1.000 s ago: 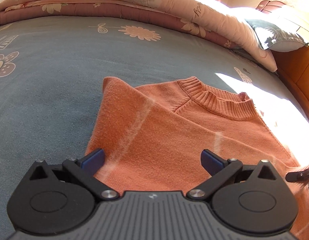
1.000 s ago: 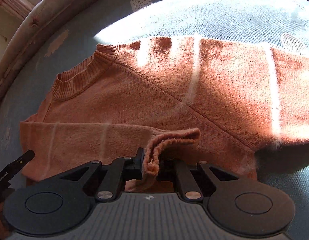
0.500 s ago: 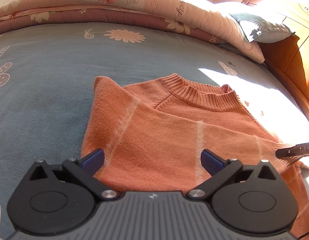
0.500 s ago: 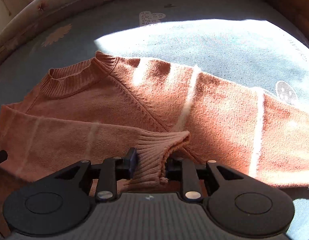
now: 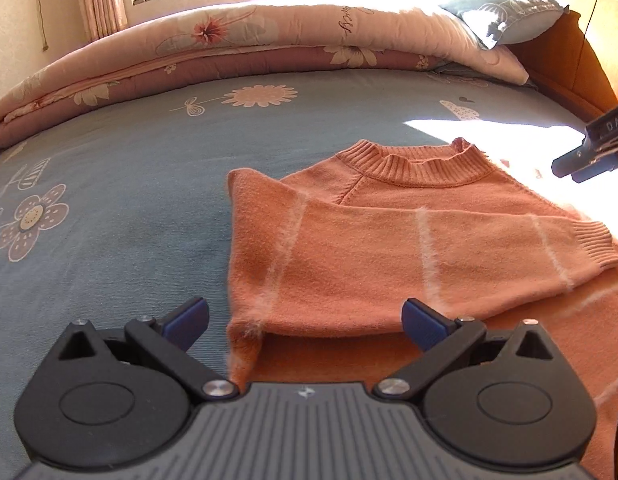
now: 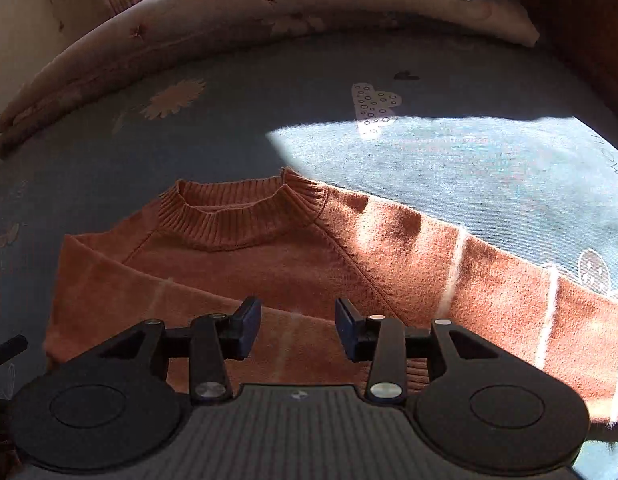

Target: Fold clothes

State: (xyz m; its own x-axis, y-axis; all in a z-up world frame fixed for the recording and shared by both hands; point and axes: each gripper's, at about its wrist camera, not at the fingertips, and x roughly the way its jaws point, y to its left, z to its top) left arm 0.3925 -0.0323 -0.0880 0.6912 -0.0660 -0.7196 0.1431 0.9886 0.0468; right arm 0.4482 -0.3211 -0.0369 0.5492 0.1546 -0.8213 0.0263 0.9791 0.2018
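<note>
While I look through the left wrist camera, my left claw (image 5: 305,318) hangs with its blue pads wide apart and nothing between them, low over the near hem of the orange sweater (image 5: 389,264). The sweater lies flat on the blue flowered bed sheet (image 5: 121,184), collar away from me, with one sleeve (image 5: 449,240) already laid across the chest, its cuff (image 5: 593,246) resting free. A rolled quilt (image 5: 237,48) and a pillow (image 5: 505,12) sit well beyond, clear of the work.

Through the right wrist camera, my right claw (image 6: 297,330) is also parted and empty, above that folded sleeve. The other sleeve (image 6: 509,292) lies stretched out sideways in sunlight, so I judge it and the body fold remain. Nothing blocks either.
</note>
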